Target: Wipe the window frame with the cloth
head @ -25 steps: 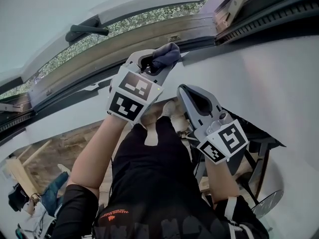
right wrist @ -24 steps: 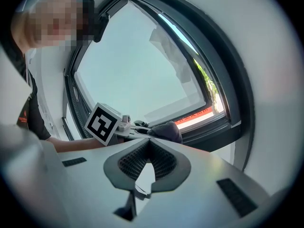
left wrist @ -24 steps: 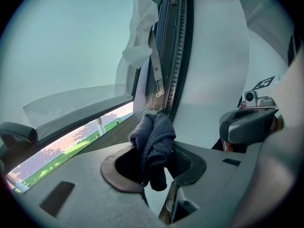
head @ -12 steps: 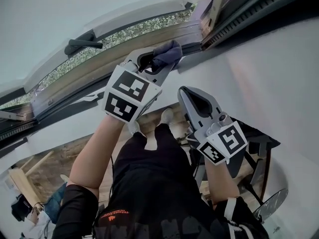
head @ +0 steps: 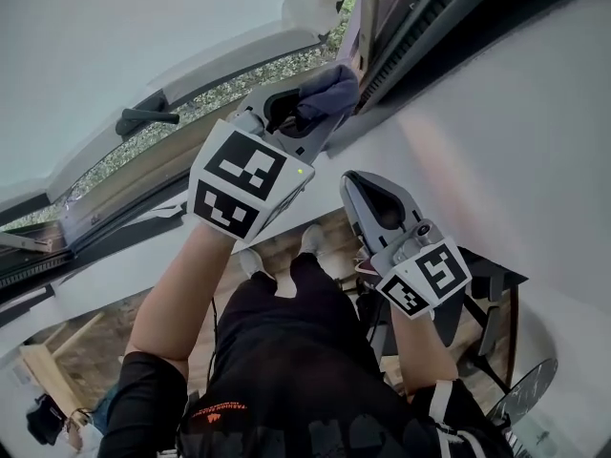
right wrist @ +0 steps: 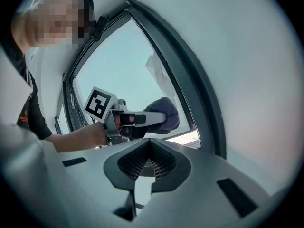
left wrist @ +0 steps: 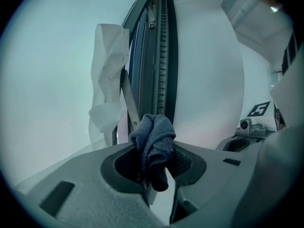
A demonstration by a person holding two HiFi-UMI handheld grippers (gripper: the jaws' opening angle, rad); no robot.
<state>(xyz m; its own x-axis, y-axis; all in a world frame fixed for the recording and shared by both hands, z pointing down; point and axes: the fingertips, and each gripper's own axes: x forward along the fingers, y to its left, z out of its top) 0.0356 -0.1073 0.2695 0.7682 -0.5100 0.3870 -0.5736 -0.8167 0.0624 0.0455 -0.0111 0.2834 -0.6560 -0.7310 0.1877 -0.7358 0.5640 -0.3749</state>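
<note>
In the head view my left gripper (head: 307,114) is shut on a blue-grey cloth (head: 329,89) and presses it against the dark window frame (head: 382,41) at its corner. The left gripper view shows the bunched cloth (left wrist: 153,141) clamped between the jaws, right before the frame's upright with its toothed strip (left wrist: 162,61). My right gripper (head: 357,183) hangs lower, in front of the white wall, shut with nothing in it. From the right gripper view its closed jaws (right wrist: 148,161) point at the frame (right wrist: 190,94), with the left gripper (right wrist: 135,118) and cloth (right wrist: 165,113) beyond.
A dark window handle (head: 143,120) sits on the sash at the left. A crumpled white sheet (left wrist: 109,80) hangs at the frame's corner. The white wall (head: 496,132) fills the right. Below me are a metal stand (head: 496,289) and a wooden floor (head: 67,351).
My left gripper has slid the cloth rightward along the frame into the corner. The right gripper has barely moved.
</note>
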